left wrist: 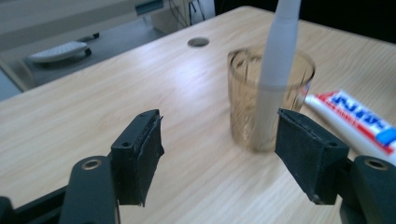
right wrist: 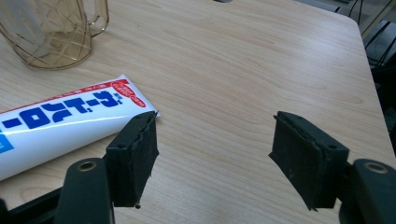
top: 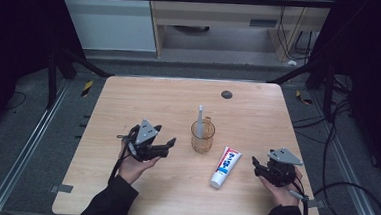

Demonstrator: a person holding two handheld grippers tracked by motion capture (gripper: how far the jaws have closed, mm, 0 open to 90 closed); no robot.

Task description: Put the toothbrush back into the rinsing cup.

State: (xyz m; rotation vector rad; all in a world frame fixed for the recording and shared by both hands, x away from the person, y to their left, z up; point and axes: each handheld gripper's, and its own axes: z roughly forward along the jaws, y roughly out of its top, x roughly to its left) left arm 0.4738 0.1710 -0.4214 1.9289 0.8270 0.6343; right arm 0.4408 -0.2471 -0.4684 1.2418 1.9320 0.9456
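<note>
The left gripper (top: 168, 145) is held with its jaws spread wide and nothing between them, just short of the amber cup (top: 202, 137). The right gripper (top: 256, 166) is likewise spread and empty, beside the crimped end of the toothpaste tube (top: 226, 166). A grey toothbrush (top: 199, 121) is stood upright in the cup, near the middle of the table (top: 129, 98), so that part can be judged done. The tube is laid flat just right of the cup, ungripped; what is left is probably its pickup and placement.

Toothbrush (left wrist: 279, 56) top cut off — cup (left wrist: 247, 112) blurred; toothpaste tube (right wrist: 60, 126) cap end cropped.
</note>
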